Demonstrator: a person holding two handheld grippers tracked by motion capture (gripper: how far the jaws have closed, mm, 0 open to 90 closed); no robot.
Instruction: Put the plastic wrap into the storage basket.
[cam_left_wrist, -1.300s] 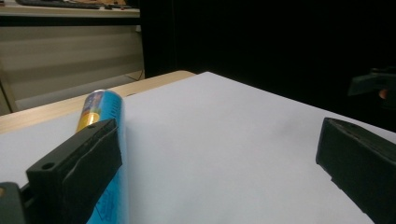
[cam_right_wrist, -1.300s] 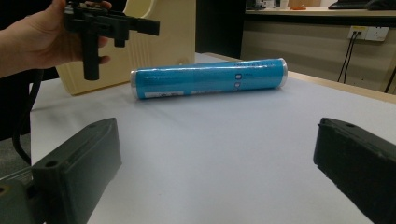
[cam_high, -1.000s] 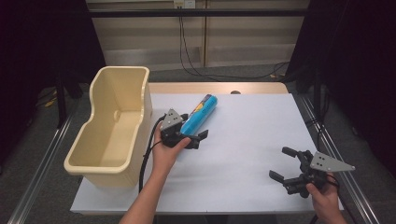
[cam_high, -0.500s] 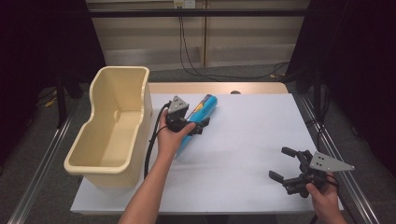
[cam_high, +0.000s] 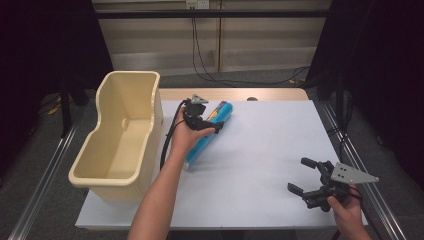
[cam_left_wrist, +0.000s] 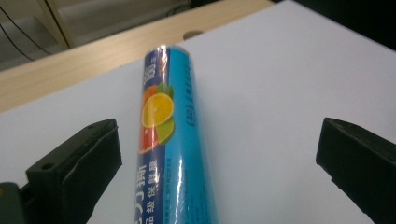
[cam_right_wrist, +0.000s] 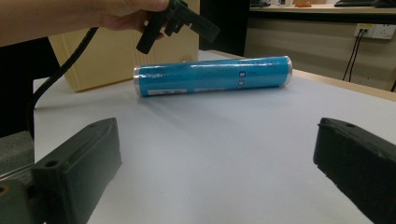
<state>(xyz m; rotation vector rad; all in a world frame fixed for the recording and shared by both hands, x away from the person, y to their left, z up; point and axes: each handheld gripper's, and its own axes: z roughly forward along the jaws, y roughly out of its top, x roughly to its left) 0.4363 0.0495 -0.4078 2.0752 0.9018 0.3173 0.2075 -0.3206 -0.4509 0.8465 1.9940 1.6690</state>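
Blue roll (cam_high: 207, 136) lying flat on the white table (cam_high: 270, 145), diagonal in the high view, far end toward the wooden strip at the table's back edge, near end toward the person. Printed wrapper, citrus picture and white lettering legible in the left gripper view (cam_left_wrist: 161, 140). Cream tub (cam_high: 122, 135) just beside the roll, on its left, at the table's left edge; not touching it as far as visible.

Left gripper (cam_high: 202, 120) held above the roll's middle-to-far portion. Jaws spread wide, one on each side of the roll in its own view, clear white table between each pad and the wrapper. No contact with the roll visible; nothing held. From the right gripper view, left gripper (cam_right_wrist: 180, 21) seen hanging over the roll (cam_right_wrist: 212, 74), a gap between the two.

Right gripper (cam_high: 312, 187) near the table's front right corner, well apart from the roll. Jaws wide open, nothing between them but bare table. Grey three-cornered plate on top, pointing right.
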